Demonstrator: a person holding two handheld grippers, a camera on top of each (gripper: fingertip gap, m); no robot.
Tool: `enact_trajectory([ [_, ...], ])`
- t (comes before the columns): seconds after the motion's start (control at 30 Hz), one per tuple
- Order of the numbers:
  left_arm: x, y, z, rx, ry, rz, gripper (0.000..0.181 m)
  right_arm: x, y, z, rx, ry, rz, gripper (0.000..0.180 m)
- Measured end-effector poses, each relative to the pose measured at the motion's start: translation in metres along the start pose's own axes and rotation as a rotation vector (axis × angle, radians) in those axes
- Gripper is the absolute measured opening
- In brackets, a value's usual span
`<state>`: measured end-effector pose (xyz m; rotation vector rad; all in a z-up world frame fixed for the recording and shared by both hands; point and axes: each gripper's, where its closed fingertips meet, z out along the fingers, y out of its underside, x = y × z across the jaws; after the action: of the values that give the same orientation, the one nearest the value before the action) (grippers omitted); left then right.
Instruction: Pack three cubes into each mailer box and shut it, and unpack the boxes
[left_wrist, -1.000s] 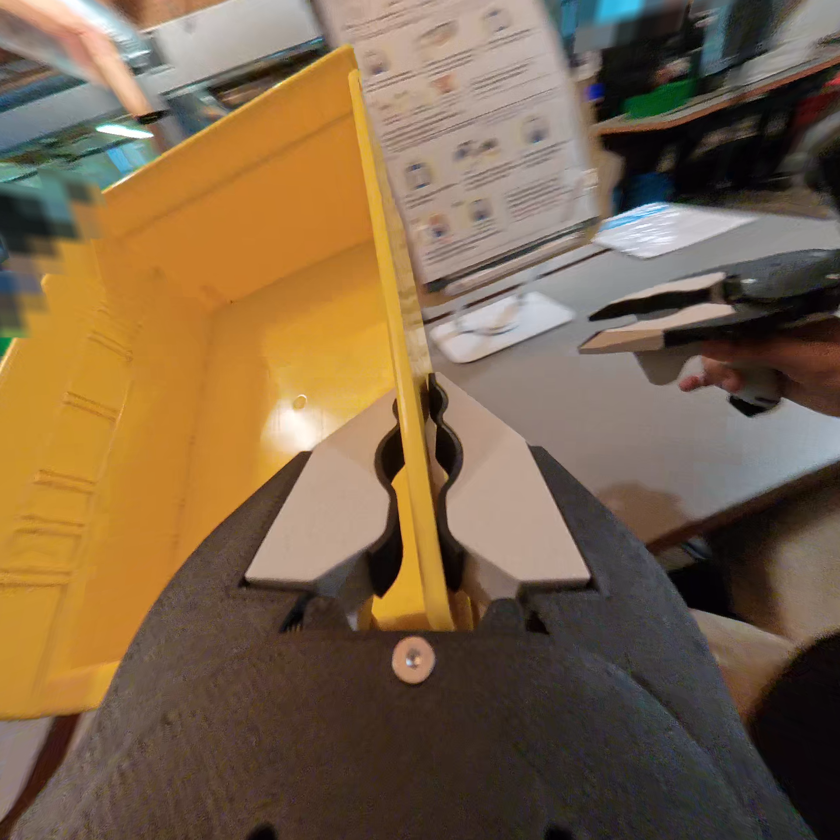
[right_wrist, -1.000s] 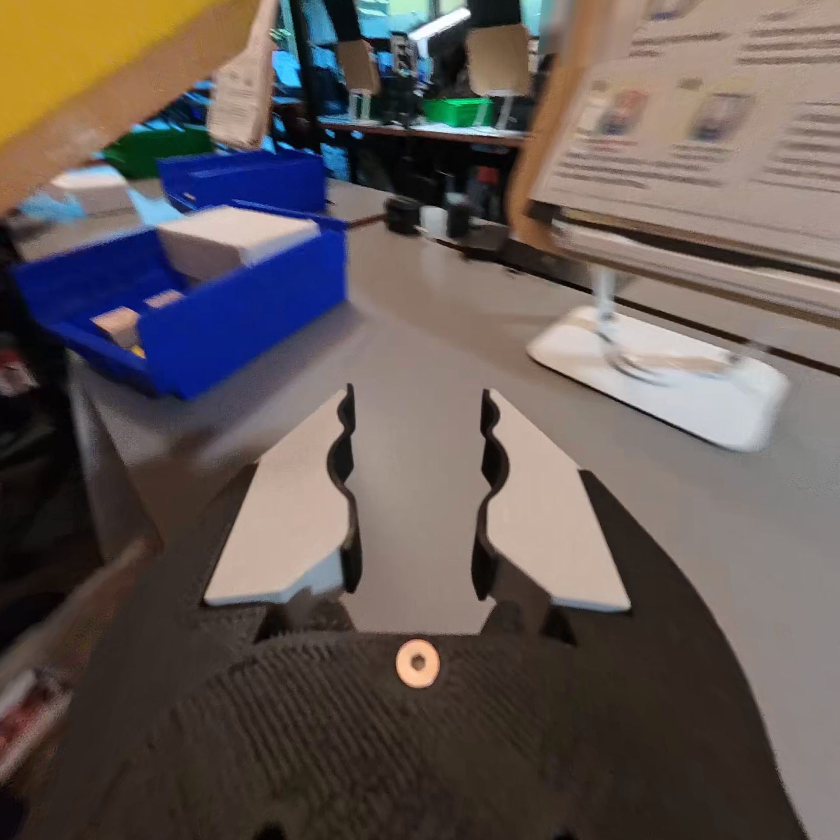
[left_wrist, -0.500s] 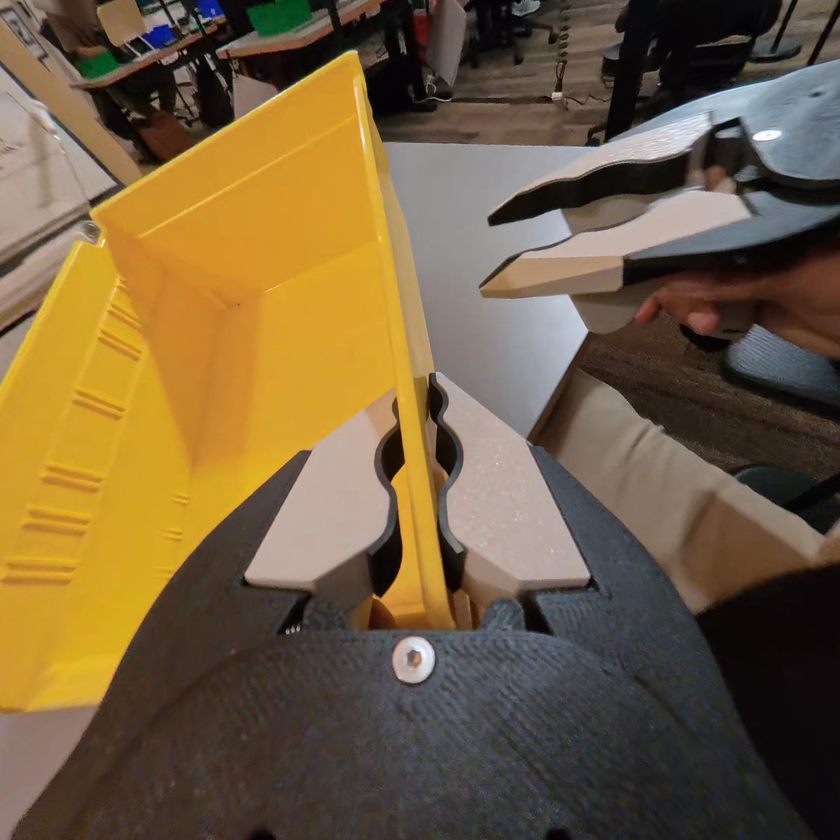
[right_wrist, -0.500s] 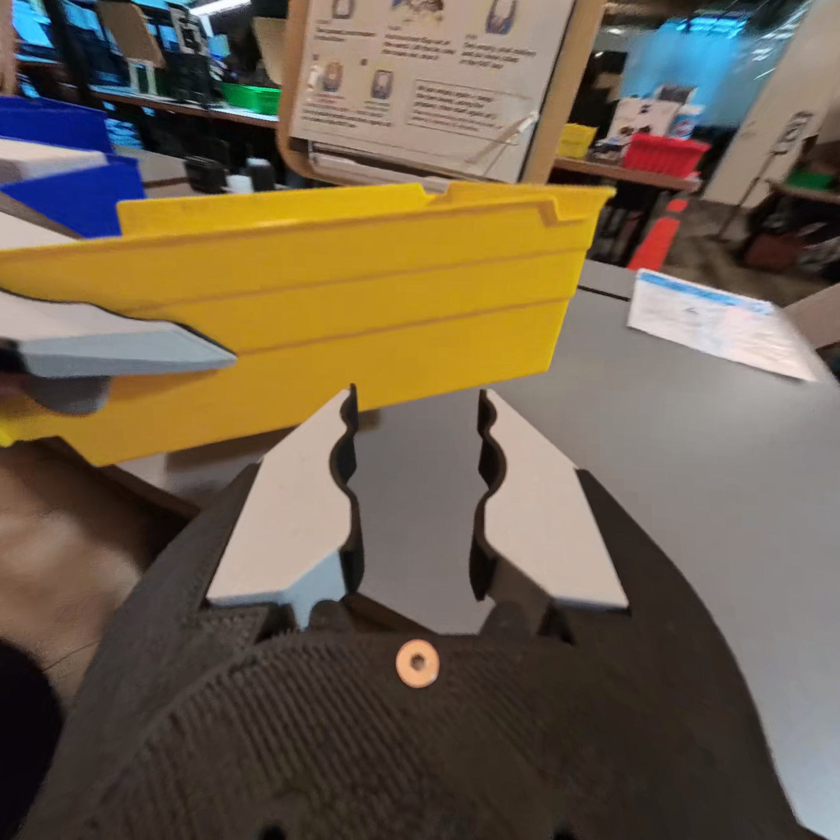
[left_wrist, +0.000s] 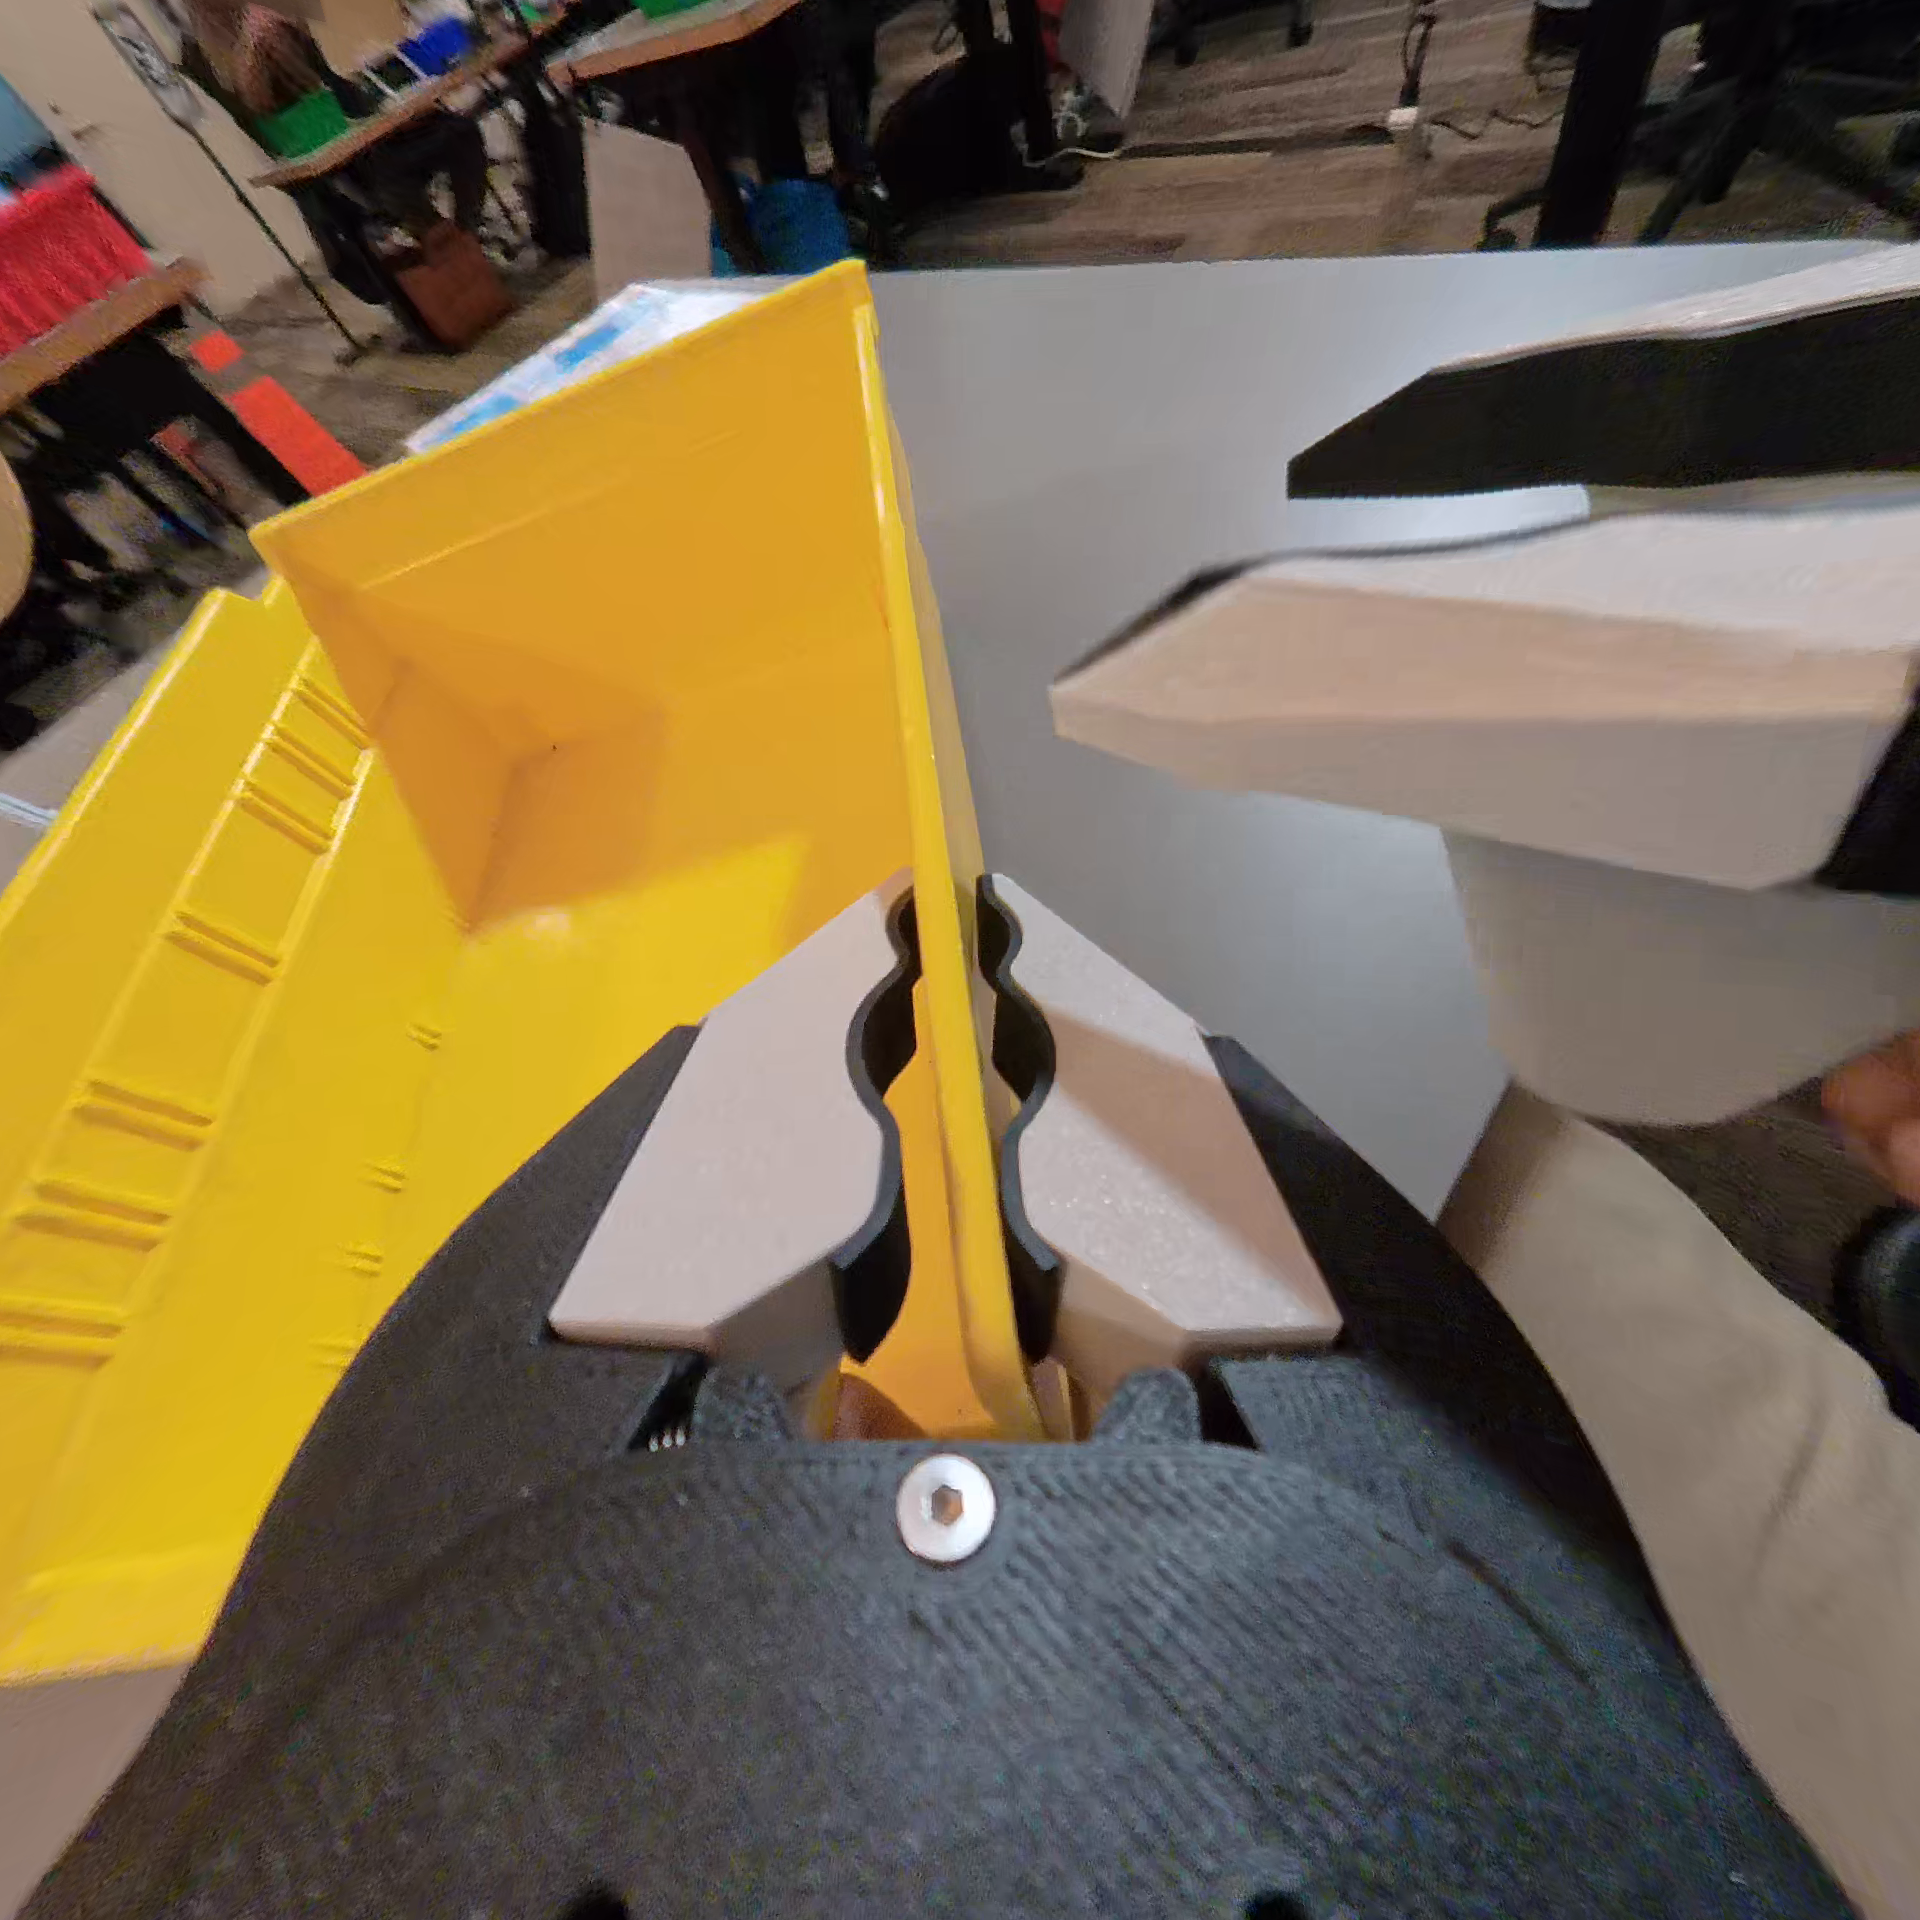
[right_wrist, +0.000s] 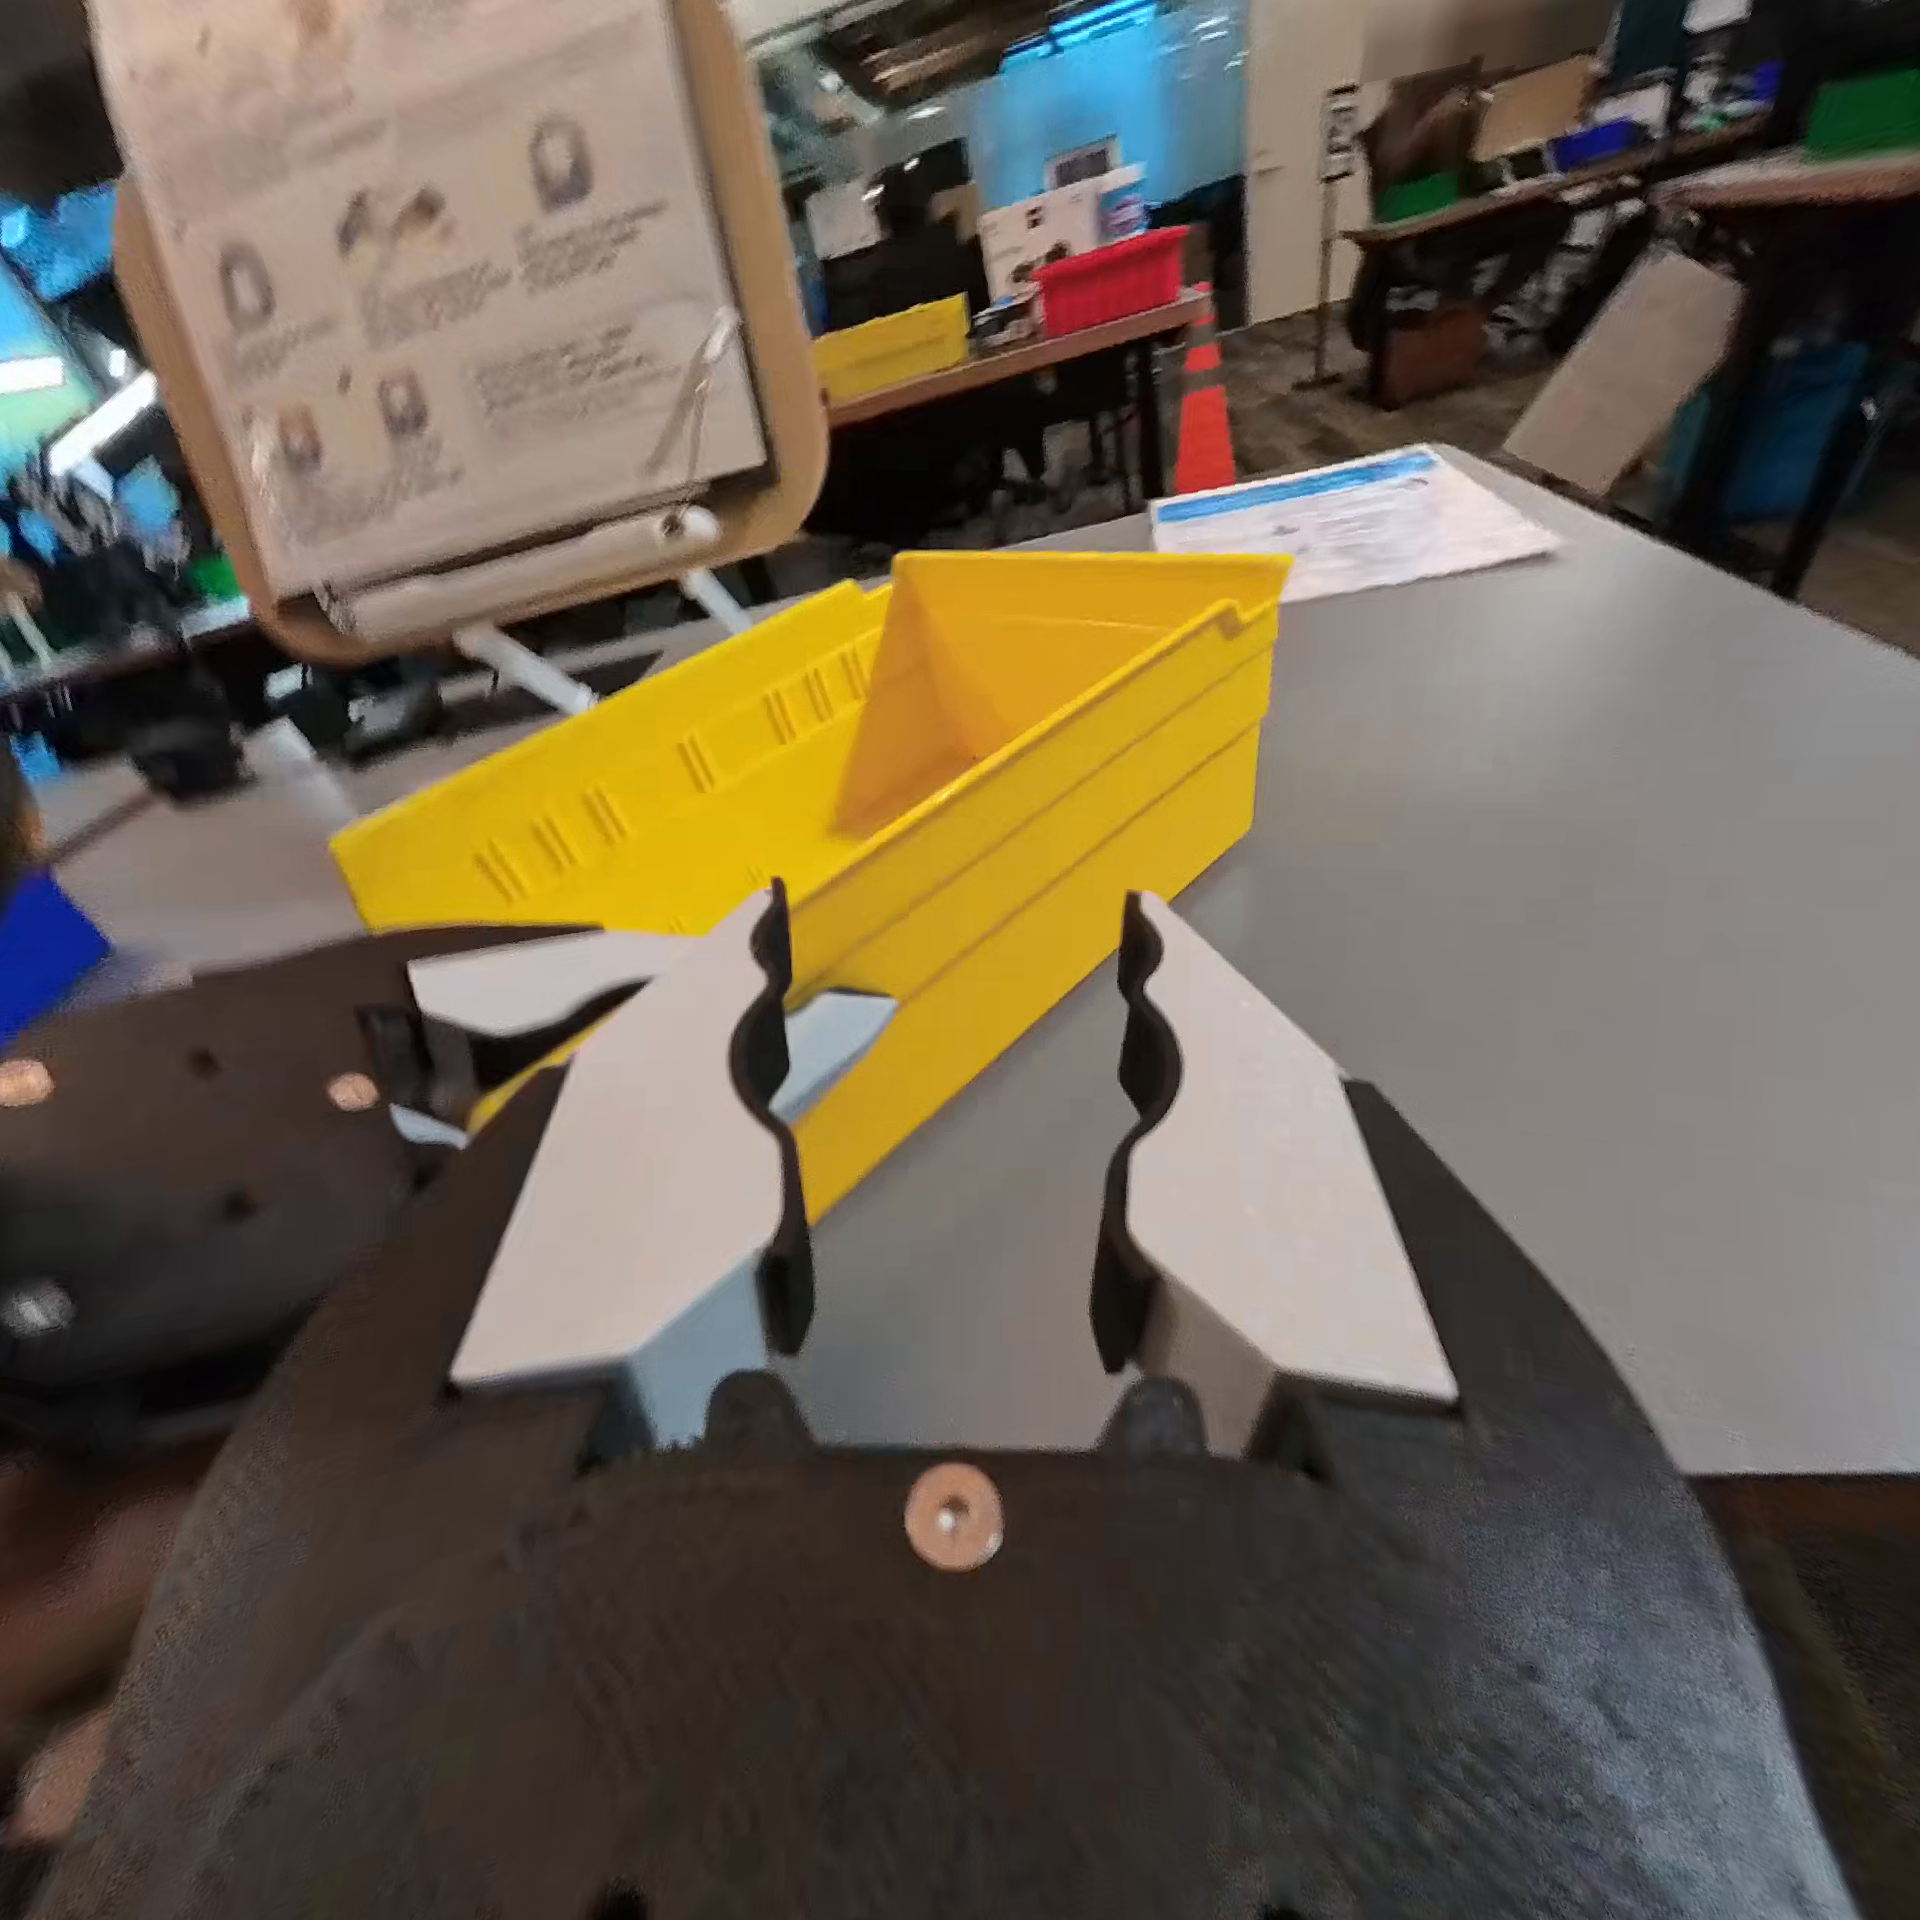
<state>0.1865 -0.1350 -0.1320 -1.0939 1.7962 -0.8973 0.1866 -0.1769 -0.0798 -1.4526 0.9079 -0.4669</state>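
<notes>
Two grippers show: the left gripper (left_wrist: 948, 904) has its jaws clamped on a yellow bin's (left_wrist: 312, 987) side wall above the grey bench (right_wrist: 1558, 935); the right gripper (right_wrist: 951, 914) hangs beside, jaws wide and empty.

Yellow bin (left_wrist: 312, 1039) runs off frame (left edge); instruction board (right_wrist: 436, 270) blurred.
</notes>
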Motion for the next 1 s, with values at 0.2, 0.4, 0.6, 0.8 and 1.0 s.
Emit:
enact_trajectory([
  [0.2,0.007,-0.016,-0.007,0.048,-0.021,-0.019,0.013,0.02,-0.008,0.005,0.05,0.071,0.068,0.07],
  [0.4,-0.031,-0.012,-0.104,0.116,-0.091,-0.076,0.029,-0.038,-0.009,-0.002,0.069,-0.06,0.171,0.082],
  [0.6,-0.104,0.05,-0.143,-0.004,-0.213,-0.259,0.038,-0.089,0.037,0.028,-0.076,0.001,-0.025,0.112],
  [0.8,-0.156,0.103,-0.158,-0.017,-0.299,-0.29,0.04,-0.034,0.023,0.055,-0.138,0.001,-0.167,0.057],
  [1.0,-0.177,0.118,-0.156,-0.009,-0.277,-0.412,0.04,0.076,-0.006,0.069,-0.168,0.046,-0.24,0.004],
])
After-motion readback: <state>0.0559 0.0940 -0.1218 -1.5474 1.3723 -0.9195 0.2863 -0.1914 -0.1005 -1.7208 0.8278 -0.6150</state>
